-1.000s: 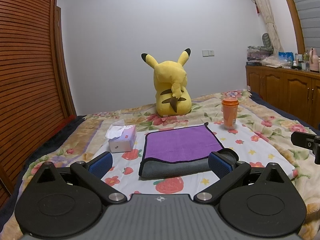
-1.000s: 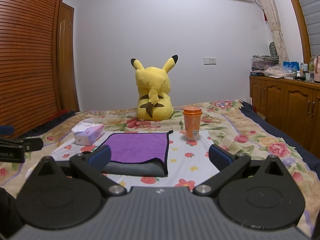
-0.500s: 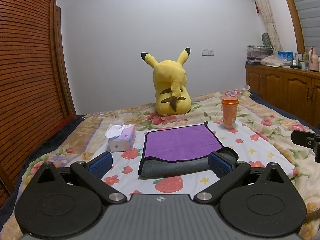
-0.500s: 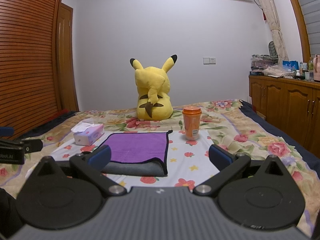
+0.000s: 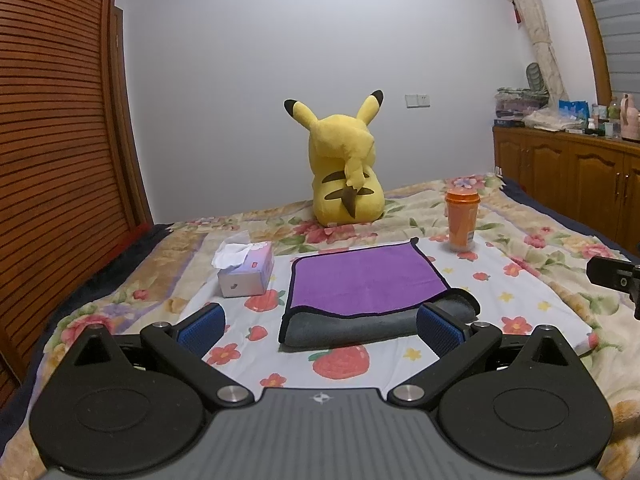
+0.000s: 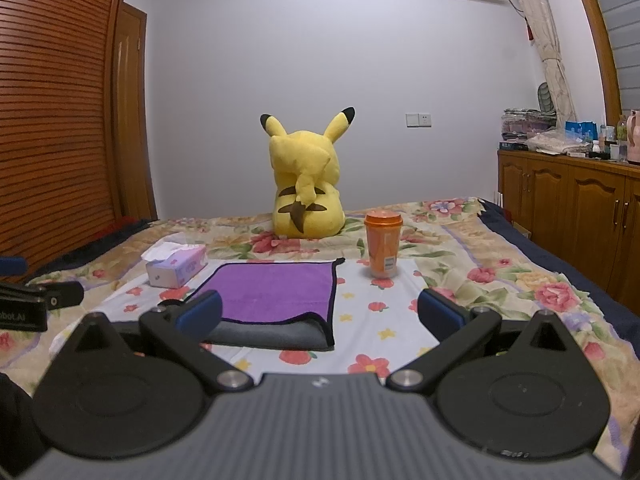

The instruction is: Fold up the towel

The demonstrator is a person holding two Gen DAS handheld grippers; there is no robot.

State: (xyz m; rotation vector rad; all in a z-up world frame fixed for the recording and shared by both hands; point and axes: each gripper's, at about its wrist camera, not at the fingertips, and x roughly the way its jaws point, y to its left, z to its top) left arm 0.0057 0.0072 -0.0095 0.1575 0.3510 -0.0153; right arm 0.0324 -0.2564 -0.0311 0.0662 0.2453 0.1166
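- Folded purple-and-grey towel [image 5: 362,292] lies mid-frame on the floral bedspread [image 5: 532,240].
- Left gripper [image 5: 320,322] and right gripper [image 6: 320,312], lower frame, both spread wide, grasping nothing.

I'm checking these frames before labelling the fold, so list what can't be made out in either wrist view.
- Left wrist view: the near right corner of the purple and grey microfibre towel is behind a blue finger pad.
- Right wrist view: the towel's near left corner is behind a blue pad.
- Orange lidded cup: label print too small.
- White and lilac tissue box: print too small.
- Yellow plush toy: faces away, front hidden.
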